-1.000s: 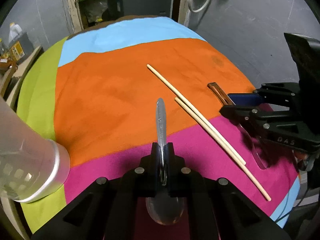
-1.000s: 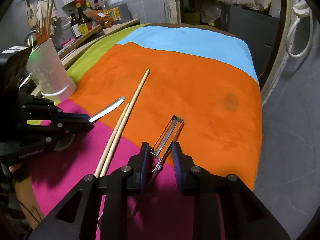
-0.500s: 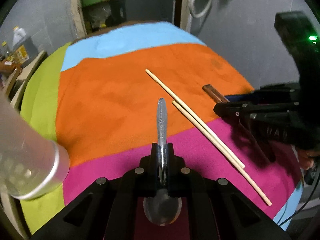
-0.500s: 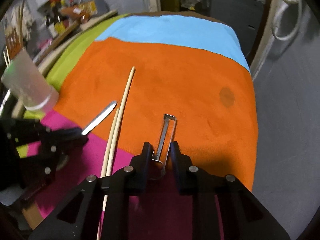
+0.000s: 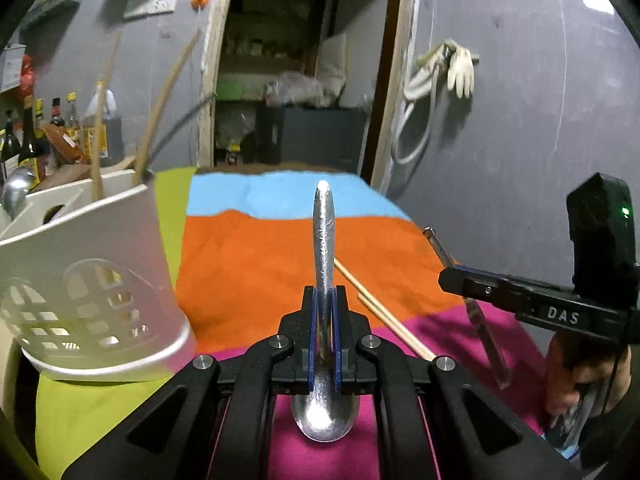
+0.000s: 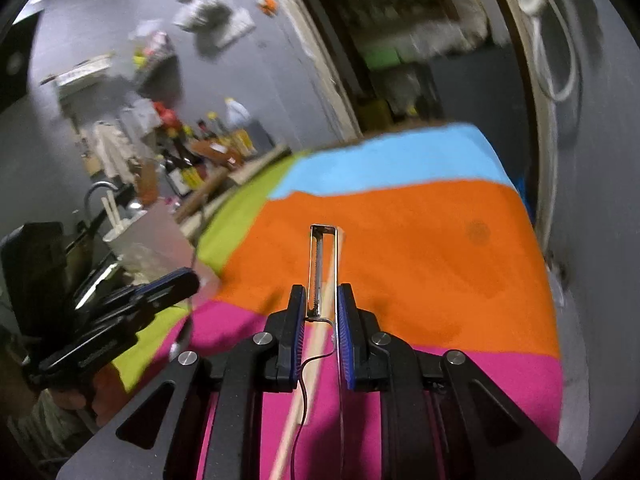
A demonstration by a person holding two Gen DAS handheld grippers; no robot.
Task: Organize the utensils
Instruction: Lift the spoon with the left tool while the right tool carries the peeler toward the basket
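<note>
Silver metal catches the light as the left gripper (image 5: 324,316) pinches a spoon (image 5: 325,248) by the neck, bowl tucked back under the camera and handle pointing forward. Half a second ago both tools looked down on the cloth; now both views have tipped up to take in the grey wall and doorway, so the utensils have been raised off the striped tablecloth (image 5: 256,264) and the carrying leg of the job appears under way. The left tool is held roughly level, handle aimed across the table, with the white perforated utensil holder (image 5: 92,304) just beside it on the left and already stocked with wooden sticks.

The right gripper (image 6: 322,320) is closed on a metal peeler (image 6: 323,264), its slotted blade jutting forward between the blue pads; from the left view that tool sits tilted at the table's right side. A pair of chopsticks (image 5: 380,312) lies on the cloth between the two tools, not yet collected. Judged from this, the spoon looks likely to go to the holder first, the peeler after.
</note>
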